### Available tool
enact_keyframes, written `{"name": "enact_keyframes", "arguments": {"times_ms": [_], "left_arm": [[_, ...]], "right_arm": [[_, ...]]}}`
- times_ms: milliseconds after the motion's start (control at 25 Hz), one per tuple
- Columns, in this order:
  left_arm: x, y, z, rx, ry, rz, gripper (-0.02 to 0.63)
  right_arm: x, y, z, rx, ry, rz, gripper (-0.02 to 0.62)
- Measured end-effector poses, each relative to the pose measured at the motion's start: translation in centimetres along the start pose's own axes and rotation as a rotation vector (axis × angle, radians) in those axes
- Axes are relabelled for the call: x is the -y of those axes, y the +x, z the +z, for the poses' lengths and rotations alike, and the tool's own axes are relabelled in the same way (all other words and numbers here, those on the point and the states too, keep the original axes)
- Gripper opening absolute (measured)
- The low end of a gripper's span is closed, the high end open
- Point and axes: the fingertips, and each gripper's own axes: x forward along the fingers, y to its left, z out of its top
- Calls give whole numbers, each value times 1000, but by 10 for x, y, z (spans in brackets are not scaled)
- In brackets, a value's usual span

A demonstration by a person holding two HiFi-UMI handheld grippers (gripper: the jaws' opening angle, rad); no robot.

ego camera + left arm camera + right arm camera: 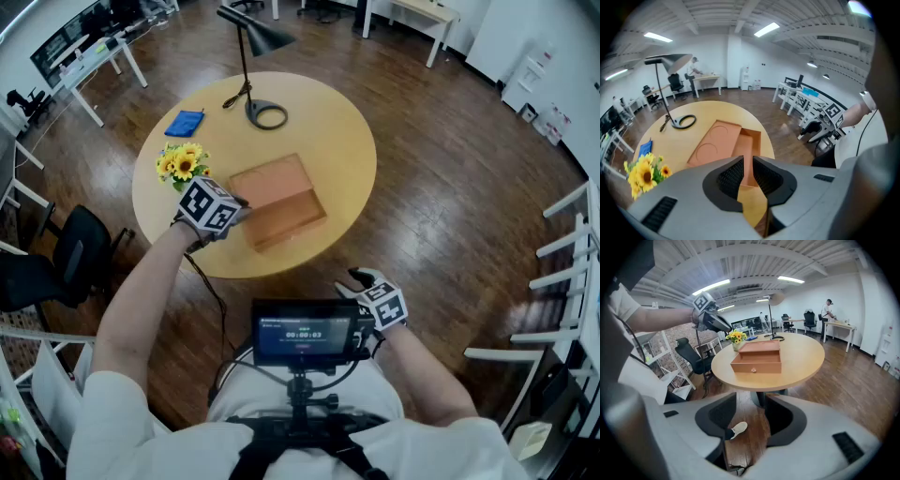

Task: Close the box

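Note:
A terracotta box (274, 186) lies on the round wooden table (347, 141), its drawer (292, 223) pulled out toward me. In the right gripper view the drawer front with a small knob (753, 370) faces the camera. My left gripper (239, 208) hovers at the box's left front corner. Its jaws stand a narrow gap apart with nothing between them, and the drawer (749, 143) shows through the left gripper (748, 161). My right gripper (356, 277) hangs off the table near my body. The right gripper (750, 413) is open over the floor and holds nothing.
Sunflowers (181, 162) stand just left of the box, with a blue cloth (185, 123) beyond them. A black desk lamp (266, 115) sits at the table's back. A screen (303, 333) is mounted at my chest. A black chair (66, 253) stands at left.

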Motion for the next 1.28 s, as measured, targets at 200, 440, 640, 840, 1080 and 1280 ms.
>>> {"name": "enact_keyframes", "arguments": {"times_ms": [200,440,640,840,1080,1280], "left_arm": [[-51,30,10,-105,77,-143,52],[-69,80,-8,-251,144,-321,52],[-89,111,-20,-330,169,-355,52],[-97,131,-34,-405,167,-371,2],[-98,136,-37,-462,159,-437,2],[-96,134,-39,-472,166,-453,2]], "right_arm": [[0,52,41,-5,0,-47,198],[-14,77,60,7,50,-121,198],[-13,105,57,-20,69,-153,183],[-8,136,63,-22,85,-170,155],[-10,171,77,-12,49,-166,153],[-12,188,76,-20,41,-174,100]]}}
